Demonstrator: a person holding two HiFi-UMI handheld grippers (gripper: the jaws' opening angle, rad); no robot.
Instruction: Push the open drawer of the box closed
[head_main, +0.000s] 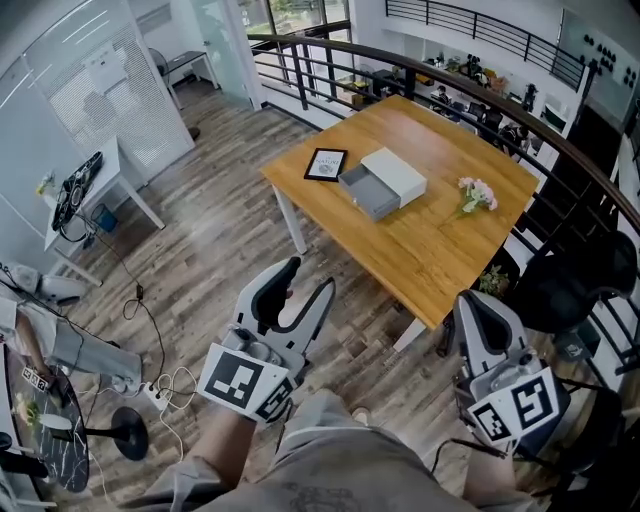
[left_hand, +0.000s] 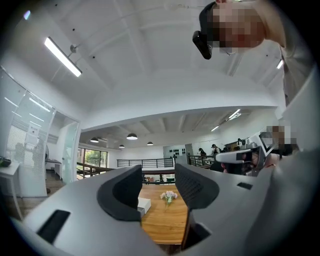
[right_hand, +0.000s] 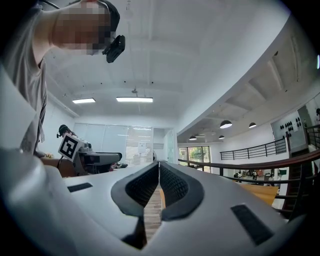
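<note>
A white box (head_main: 396, 173) lies on the wooden table (head_main: 440, 250), far ahead of me, with its grey drawer (head_main: 368, 192) pulled out toward the table's left edge. Both grippers are held low near the person's body, well short of the table. My left gripper (head_main: 310, 278) is open with nothing between its fingers; in the left gripper view (left_hand: 157, 182) the box (left_hand: 144, 205) and the table (left_hand: 160, 225) show through the gap. My right gripper (head_main: 480, 305) is shut, and in the right gripper view its tips (right_hand: 159, 172) meet with nothing held.
A framed picture (head_main: 326, 164) lies left of the box and a small flower bunch (head_main: 475, 195) right of it. A curved black railing (head_main: 560, 150) runs behind the table. A black chair (head_main: 585, 285) stands at the right. Cables and a power strip (head_main: 150, 385) lie on the floor at left, near a white desk (head_main: 110, 185).
</note>
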